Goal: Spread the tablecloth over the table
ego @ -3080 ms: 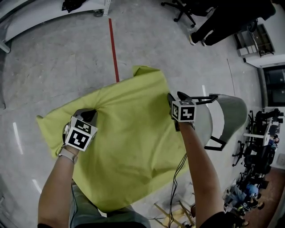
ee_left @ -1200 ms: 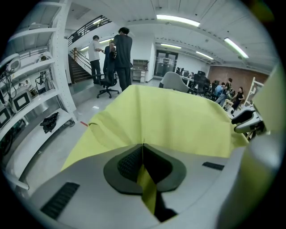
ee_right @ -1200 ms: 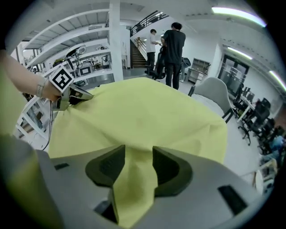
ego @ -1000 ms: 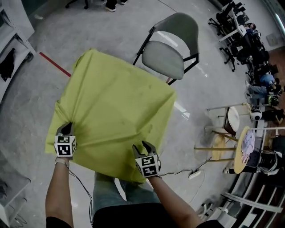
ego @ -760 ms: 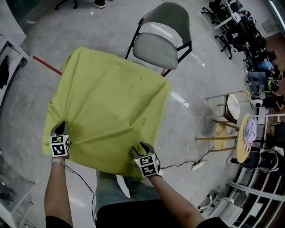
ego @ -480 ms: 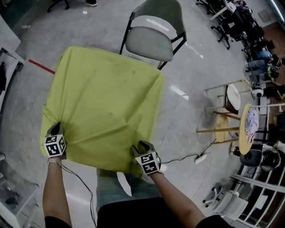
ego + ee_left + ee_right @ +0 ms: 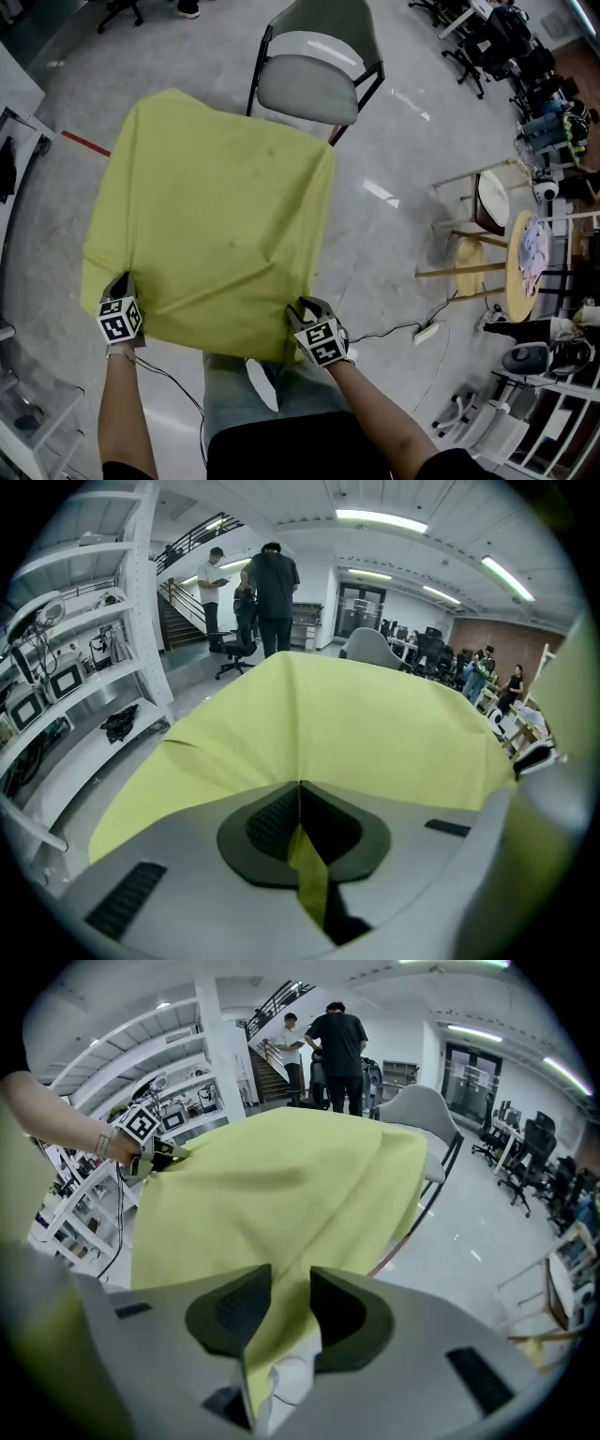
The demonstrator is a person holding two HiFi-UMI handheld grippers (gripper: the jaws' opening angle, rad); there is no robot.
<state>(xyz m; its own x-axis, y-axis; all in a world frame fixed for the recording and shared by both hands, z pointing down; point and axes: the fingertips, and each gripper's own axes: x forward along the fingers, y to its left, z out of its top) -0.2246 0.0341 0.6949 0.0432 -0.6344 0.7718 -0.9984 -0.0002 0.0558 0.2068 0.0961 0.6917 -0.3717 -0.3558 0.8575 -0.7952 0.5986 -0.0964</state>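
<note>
- The yellow-green tablecloth (image 7: 216, 216) is lying draped over the worktop, covering it completely, with its near edge hanging toward the person.
- The left gripper (image 7: 124, 279) is clamping the near-left corner: its jaws are fully together, with a thin fold of cloth pinched between the pads.
- The right gripper (image 7: 307, 307) is sitting at the near-right corner. Its jaws are standing partly apart and have just been closing, with the hem running through the gap but not yet squeezed.
- To do this step well, I'd say the right jaws are needing a firm bite on the hem before any pulling begins.
- Then both corners are wanting an even, level tug toward the person, so the diagonal creases are flattening and the overhang is matching on each side.
- Pulling with one gripper alone is likely dragging the cloth askew.
- Counting up: one tablecloth, two grippers, and one grey folding chair (image 7: 307, 89) standing just beyond the far edge.
</note>
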